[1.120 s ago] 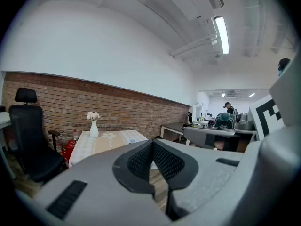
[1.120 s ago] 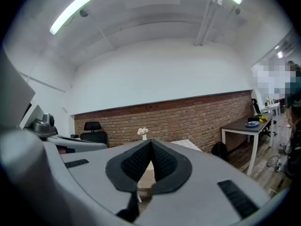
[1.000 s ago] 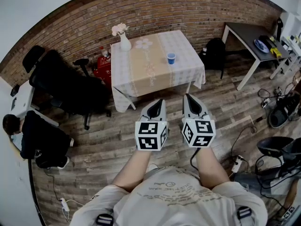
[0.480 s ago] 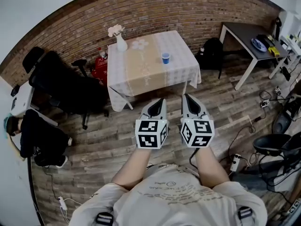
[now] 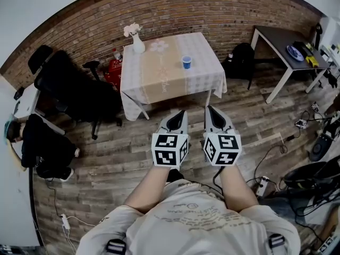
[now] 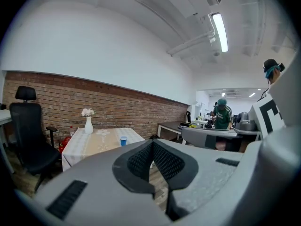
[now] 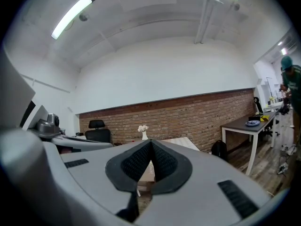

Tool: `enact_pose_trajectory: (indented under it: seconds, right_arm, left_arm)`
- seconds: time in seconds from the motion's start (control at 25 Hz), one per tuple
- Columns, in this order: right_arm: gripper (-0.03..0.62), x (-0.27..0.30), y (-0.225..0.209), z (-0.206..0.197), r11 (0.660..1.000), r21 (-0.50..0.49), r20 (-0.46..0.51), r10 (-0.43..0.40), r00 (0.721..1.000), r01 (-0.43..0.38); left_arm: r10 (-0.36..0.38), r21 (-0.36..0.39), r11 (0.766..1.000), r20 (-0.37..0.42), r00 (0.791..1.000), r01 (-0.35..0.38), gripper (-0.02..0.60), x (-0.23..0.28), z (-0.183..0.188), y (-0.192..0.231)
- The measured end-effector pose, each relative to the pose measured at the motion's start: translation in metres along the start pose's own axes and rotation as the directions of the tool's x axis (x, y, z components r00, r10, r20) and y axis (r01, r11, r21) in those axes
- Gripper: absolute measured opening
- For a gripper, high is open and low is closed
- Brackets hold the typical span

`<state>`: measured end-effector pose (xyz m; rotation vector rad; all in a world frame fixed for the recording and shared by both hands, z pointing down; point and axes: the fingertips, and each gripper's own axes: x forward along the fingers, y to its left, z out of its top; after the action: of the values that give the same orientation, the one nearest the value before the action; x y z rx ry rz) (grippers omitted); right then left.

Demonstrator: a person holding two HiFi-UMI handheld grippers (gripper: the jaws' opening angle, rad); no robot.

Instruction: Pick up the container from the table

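Observation:
The container is a small blue cup (image 5: 186, 61) standing upright on a table (image 5: 159, 81) with a checked cloth and tan runner, against the brick wall. In the left gripper view the blue cup (image 6: 123, 141) shows far off, just left of the jaws. My left gripper (image 5: 182, 112) and right gripper (image 5: 209, 108) are held side by side over the wooden floor, well short of the table. Both point toward it, both shut with nothing between them. The left gripper (image 6: 153, 141) and right gripper (image 7: 151, 141) show pads meeting at the tip.
A white vase of flowers (image 5: 137, 44) stands at the table's far left corner. Black office chairs (image 5: 69, 86) stand left of the table, and a red item (image 5: 113, 72) lies on the floor by it. A dark desk (image 5: 281, 39) and a backpack (image 5: 243, 60) are to the right. Cables (image 5: 297, 124) lie on the floor.
The table and cup have slid slightly left and up in the head view as the person moves across the floor. Both grippers keep the same pose and stay shut.

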<state>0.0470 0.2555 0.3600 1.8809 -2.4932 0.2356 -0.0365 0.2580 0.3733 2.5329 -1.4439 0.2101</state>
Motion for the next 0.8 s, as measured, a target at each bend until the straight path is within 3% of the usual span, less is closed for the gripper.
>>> enact_pose_trajectory:
  seconds: [0.8]
  right_arm:
    - [0.002, 0.065, -0.016, -0.017, 0.999, -0.024, -0.013, 0.025, 1.0, -0.025]
  left_arm:
    - [0.0, -0.022, 1.0, 0.008, 1.0, 0.0, 0.002, 0.061, -0.004, 0.038]
